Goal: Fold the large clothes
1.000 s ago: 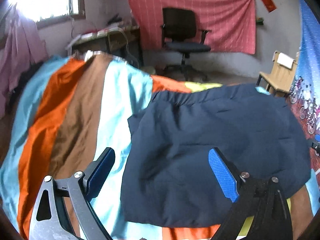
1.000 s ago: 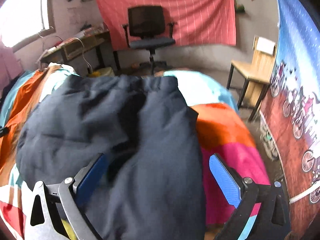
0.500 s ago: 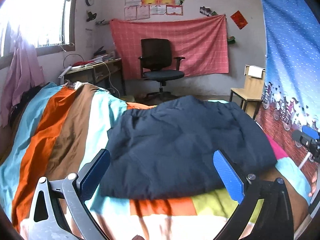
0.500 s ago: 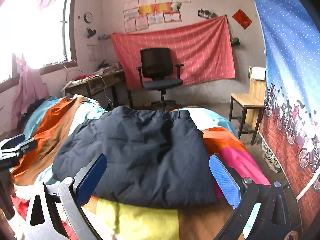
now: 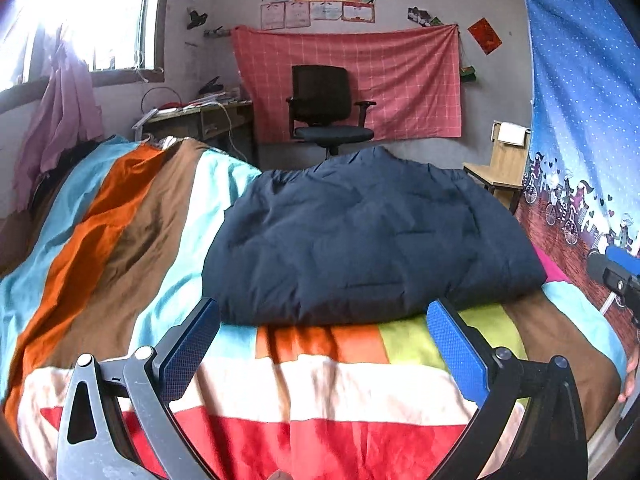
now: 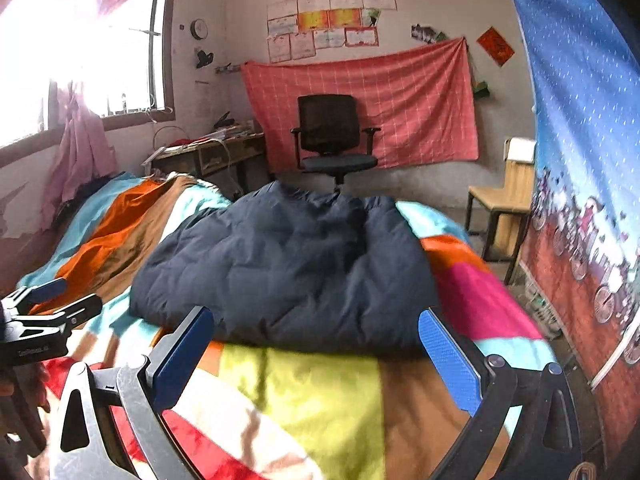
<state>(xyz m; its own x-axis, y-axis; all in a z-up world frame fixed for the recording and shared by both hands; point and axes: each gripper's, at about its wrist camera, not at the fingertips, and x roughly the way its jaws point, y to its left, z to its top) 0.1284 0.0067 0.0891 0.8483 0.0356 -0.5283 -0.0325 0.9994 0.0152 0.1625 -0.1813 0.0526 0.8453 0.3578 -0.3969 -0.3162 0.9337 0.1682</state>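
Grippers backed off, jacket sitting folded on the bed

Jacket [image 5: 372, 236] is lying in a puffy navy bundle on the striped bedspread [image 5: 120, 248], toward the far end of the bed. A second ago both cameras were right over it and the fabric filled most of each view; now they've pulled back and tilted up, so you can see the whole bundle plus the wall behind. The jacket itself looks like it hasn't shifted.

Left gripper [image 5: 324, 352] has its fingers [image 5: 188, 348] spread wide with nothing between them, hovering over the red, white and orange stripes just short of the jacket's near edge. Right gripper [image 6: 316, 360] is the same deal, fingers [image 6: 448, 364] wide apart and empty, over the yellow and brown patches. Neither one touches the fabric.

Edges: the near hem is a fairly straight fold line across the bed. The left edge sits on the light blue stripe, the right edge stops before the pink patch, so bedspread shows on both sides. The far end bunches up near the foot of the bed, roughly in line with the office chair [image 5: 326, 108].

Room to move: the wide strip of bedspread on the left runs back toward the table [image 5: 200, 120] under the window. On the right, the blue curtain [image 6: 580, 160] hangs near the bed's side, with the wooden chair [image 6: 504, 196] beyond it.
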